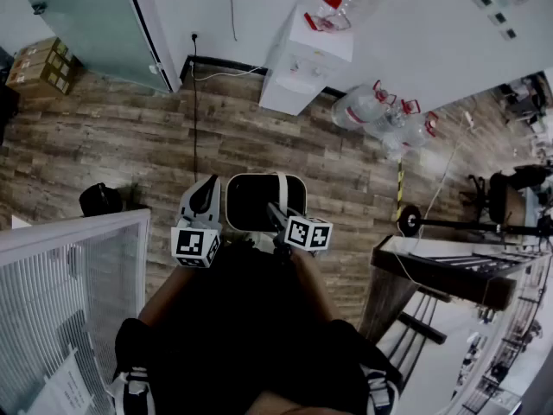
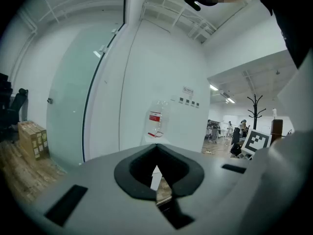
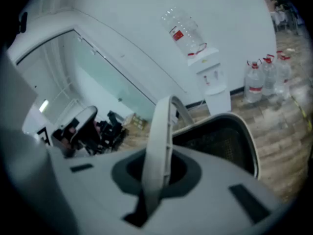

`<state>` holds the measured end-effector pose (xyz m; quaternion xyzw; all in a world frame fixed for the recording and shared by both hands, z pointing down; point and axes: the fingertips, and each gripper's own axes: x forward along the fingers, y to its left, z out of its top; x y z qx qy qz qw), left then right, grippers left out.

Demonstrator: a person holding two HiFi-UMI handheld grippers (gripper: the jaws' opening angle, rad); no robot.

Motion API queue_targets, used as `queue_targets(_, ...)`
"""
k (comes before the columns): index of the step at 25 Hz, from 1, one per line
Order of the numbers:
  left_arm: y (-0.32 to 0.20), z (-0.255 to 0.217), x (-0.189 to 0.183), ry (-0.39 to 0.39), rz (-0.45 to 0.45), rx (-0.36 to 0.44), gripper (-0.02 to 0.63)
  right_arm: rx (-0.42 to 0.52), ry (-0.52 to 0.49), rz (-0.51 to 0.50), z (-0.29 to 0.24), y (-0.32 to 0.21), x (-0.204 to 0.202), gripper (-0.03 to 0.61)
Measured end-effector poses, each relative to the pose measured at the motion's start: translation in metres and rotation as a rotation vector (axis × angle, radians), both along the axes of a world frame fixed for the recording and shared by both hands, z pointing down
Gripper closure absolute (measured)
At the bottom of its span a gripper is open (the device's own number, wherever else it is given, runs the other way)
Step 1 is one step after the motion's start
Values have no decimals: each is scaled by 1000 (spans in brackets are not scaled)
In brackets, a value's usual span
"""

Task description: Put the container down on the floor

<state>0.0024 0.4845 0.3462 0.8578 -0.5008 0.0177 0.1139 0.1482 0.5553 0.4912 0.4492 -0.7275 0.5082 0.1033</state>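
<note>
The container [image 1: 259, 177] is a basket with a white rim and a dark mesh inside. It hangs above the wooden floor [image 1: 112, 137], right in front of the person. My right gripper [image 1: 275, 211] is shut on its white hoop handle [image 3: 159, 146], which runs up between the jaws in the right gripper view, with the basket's mesh bowl [image 3: 220, 141] just beyond. My left gripper [image 1: 206, 194] sits beside the container's left rim, and whether they touch is unclear. In the left gripper view its jaws [image 2: 157, 173] are shut with nothing between them.
A white water dispenser [image 1: 302, 59] stands at the far wall with several large water bottles [image 1: 380, 111] beside it. Cardboard boxes [image 1: 39, 63] are at the far left. A white slatted rack [image 1: 69, 266] is close on the left, a table [image 1: 432, 266] on the right.
</note>
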Motion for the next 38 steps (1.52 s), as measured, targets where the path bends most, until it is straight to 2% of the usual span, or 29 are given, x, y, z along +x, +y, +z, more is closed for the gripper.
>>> queue_targets(12, 2, 0, -8, 10, -11, -8, 586, -1, 11, -20, -2, 2, -4, 543)
queue_targets(20, -2, 1, -27, 31, -14, -14, 586, 1, 3, -24, -9, -1, -16, 543)
queue_targets(38, -34, 11, -135, 52, -9, -22, 586, 21, -34, 84, -18, -53, -84, 543)
